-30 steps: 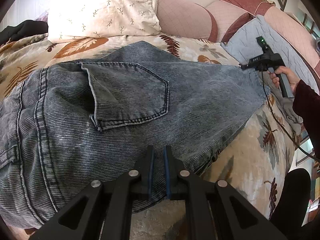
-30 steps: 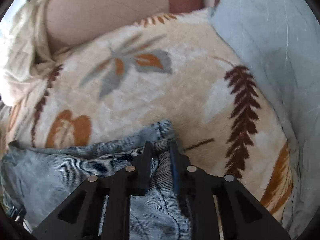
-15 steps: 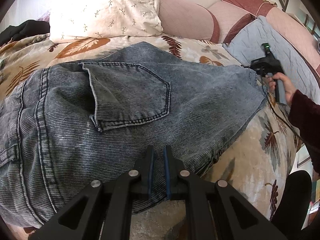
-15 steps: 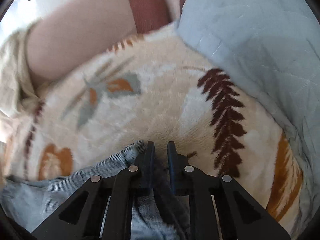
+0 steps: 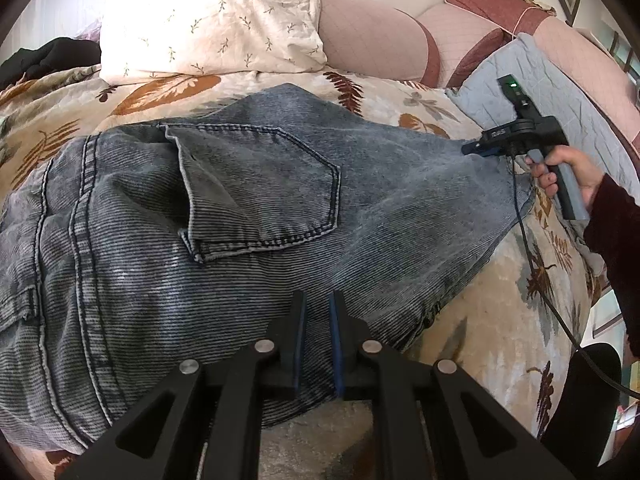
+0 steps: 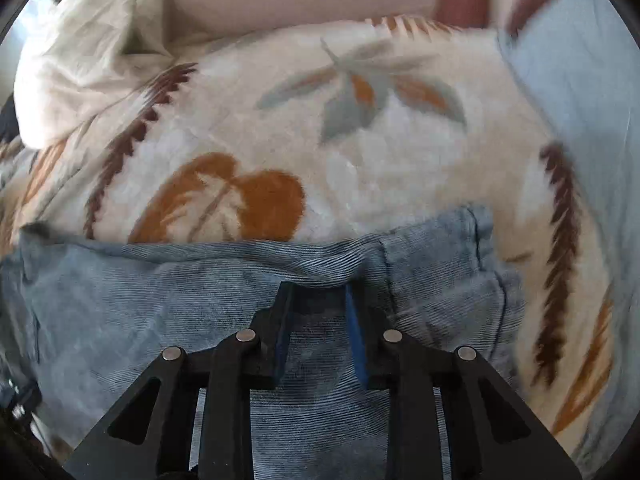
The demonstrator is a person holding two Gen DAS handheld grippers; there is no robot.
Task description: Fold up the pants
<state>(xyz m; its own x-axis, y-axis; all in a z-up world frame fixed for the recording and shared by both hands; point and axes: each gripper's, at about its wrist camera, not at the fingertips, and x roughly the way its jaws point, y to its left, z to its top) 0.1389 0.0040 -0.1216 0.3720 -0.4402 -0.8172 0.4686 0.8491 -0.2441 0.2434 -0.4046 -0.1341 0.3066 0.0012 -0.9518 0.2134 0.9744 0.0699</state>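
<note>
Pants [image 5: 248, 216]: grey-blue washed denim, spread across a bed, on top of a cream blanket [image 5: 516, 300] printed with brown, orange and grey leaves. Back pocket [image 5: 260, 188] faces up, its upper left corner gaping slightly. Waistband end with double stitching lies to the left in the left wrist view; the fabric narrows toward the right.

Left hand-held gripper [image 5: 317, 312]: over the near edge of the pants. Blue-lined fingers stand at a narrow gap, with denim visible in the gap. Cannot tell whether the pads actually pinch the cloth or only rest over it.

Right hand-held gripper [image 5: 474, 148]: seen from the left wrist view at the far right end of the pants, tip at the denim edge, held by the person's right hand [image 5: 568, 176] in a dark red sleeve. A black cable [image 5: 532, 264] hangs from it across the blanket. In its own view [image 6: 320, 292] the fingers stand clearly apart, over the denim, with a raised fold of the pants edge lying across the fingertips; no cloth is pinched between them. This view is slightly blurred.

Surroundings: cream pillow [image 5: 212, 20] with small leaf sprigs at the head of the bed, pink padded headboard [image 5: 368, 36] behind it, pale blue quilted cover [image 5: 560, 92] to the right, a dark garment [image 5: 52, 56] at the far left.
</note>
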